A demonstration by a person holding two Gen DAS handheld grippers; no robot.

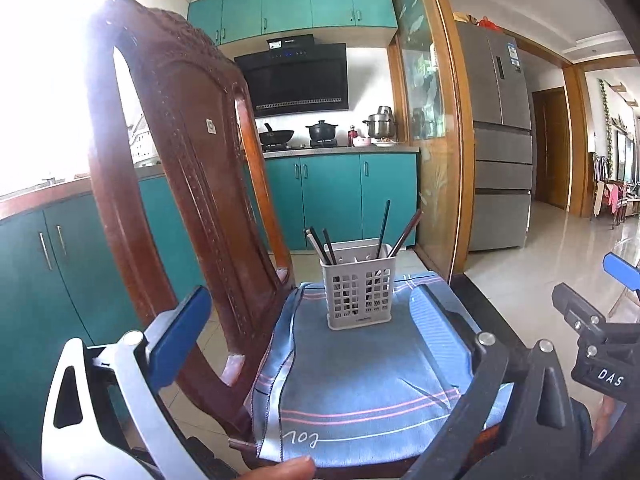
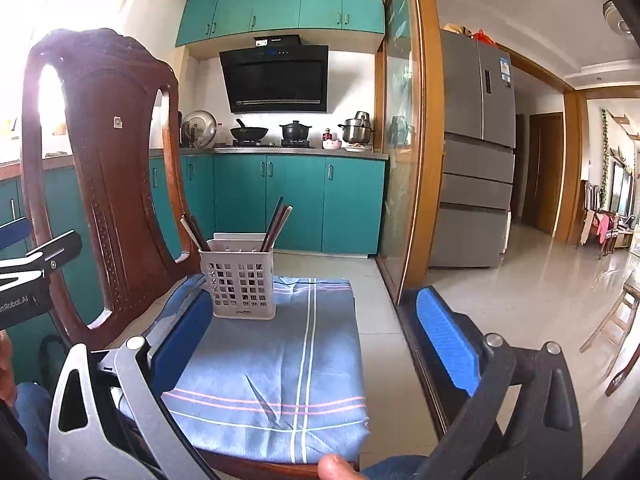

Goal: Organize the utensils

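A white slotted utensil holder (image 1: 359, 285) stands upright on a blue striped cloth (image 1: 360, 380) over a chair seat. Several dark chopsticks (image 1: 384, 228) stand in it, leaning left and right. In the right wrist view the holder (image 2: 242, 280) sits at the cloth's (image 2: 280, 360) far left, with chopsticks (image 2: 276, 224) in it. My left gripper (image 1: 316, 336) is open and empty, a little short of the holder. My right gripper (image 2: 316, 336) is open and empty, to the right of the holder; it also shows in the left wrist view (image 1: 592, 320).
The chair's carved wooden back (image 1: 180, 160) rises close on the left. A glass sliding door in a wooden frame (image 2: 408, 140) stands to the right. Teal cabinets (image 2: 296, 200) with a stove and pots lie beyond. A grey fridge (image 2: 476, 140) stands at right.
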